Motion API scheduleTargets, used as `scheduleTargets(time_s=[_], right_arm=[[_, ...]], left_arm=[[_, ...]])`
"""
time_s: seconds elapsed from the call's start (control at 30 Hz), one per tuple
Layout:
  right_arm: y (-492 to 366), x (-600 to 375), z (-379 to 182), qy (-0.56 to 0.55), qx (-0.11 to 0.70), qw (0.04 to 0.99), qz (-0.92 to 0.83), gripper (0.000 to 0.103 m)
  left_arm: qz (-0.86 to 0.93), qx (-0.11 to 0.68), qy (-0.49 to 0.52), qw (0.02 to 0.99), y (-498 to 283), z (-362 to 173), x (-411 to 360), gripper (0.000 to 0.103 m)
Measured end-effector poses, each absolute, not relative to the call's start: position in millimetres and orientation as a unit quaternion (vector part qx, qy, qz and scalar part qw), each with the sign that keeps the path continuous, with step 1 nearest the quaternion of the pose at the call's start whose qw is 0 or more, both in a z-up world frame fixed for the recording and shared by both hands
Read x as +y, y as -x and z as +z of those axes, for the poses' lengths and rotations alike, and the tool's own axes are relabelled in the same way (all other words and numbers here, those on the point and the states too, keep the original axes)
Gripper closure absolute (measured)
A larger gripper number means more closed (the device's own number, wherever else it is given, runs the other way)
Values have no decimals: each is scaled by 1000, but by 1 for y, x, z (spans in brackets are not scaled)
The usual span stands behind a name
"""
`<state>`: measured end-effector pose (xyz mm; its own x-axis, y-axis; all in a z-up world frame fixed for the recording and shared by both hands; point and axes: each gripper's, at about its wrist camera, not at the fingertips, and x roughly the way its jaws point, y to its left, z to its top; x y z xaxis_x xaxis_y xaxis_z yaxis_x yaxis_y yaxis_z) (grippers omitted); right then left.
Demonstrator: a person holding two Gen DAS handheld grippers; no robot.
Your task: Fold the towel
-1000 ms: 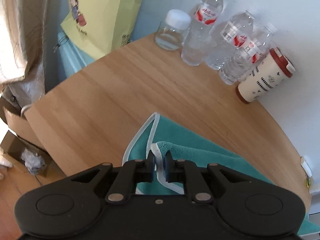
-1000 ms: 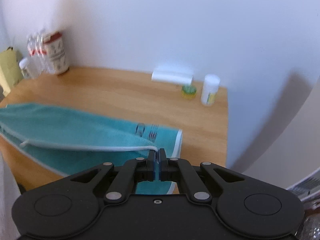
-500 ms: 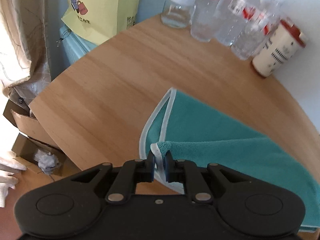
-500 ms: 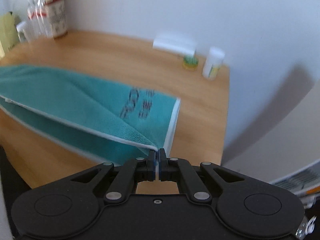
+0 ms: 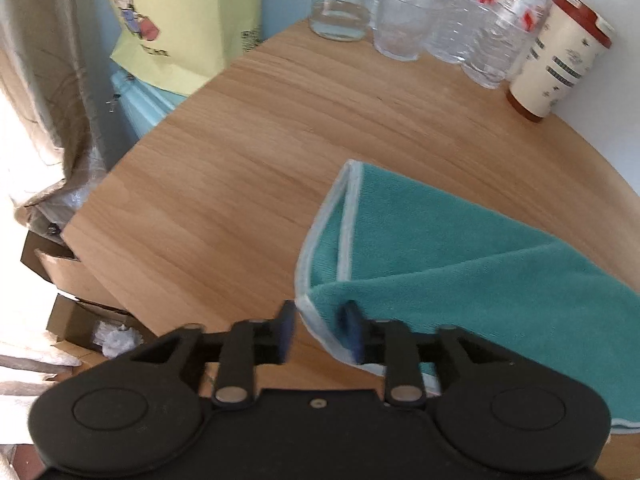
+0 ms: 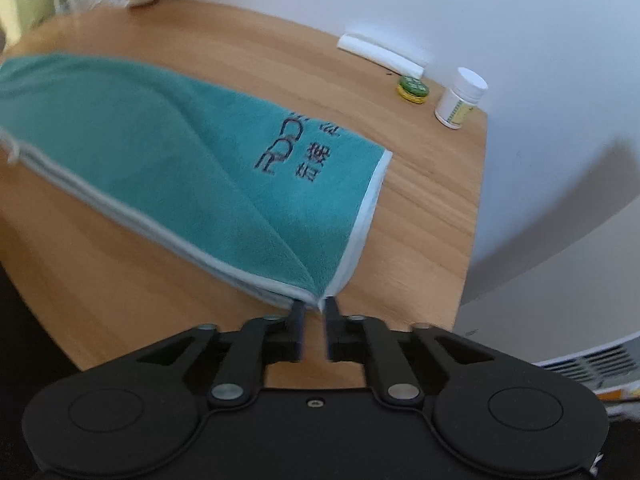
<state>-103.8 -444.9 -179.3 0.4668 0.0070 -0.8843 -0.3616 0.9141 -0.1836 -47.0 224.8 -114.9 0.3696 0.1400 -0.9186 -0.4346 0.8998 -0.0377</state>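
Light: bright daylight, left (window glare) | Blur: slight motion smear | Edges: fisheye bending, dark corners

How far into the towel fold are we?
Done: the teal towel lies doubled lengthwise on the table, white edges roughly aligned. In hand: both jaws have just been opening; the left hand-held gripper and right hand-held gripper are releasing the corners. Left: probably further folds.
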Motion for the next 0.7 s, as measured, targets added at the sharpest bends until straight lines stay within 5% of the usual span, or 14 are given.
scheduleTargets(time_s=[0.47,0.7], right_arm=[[54,-435,-126,116,442,881,119,70],[7,-338,-113,90,424,871,233,70]], left_arm=[[176,492,65,850,8,-77,223,38],[113,520,84,842,-26,-93,239,38]])
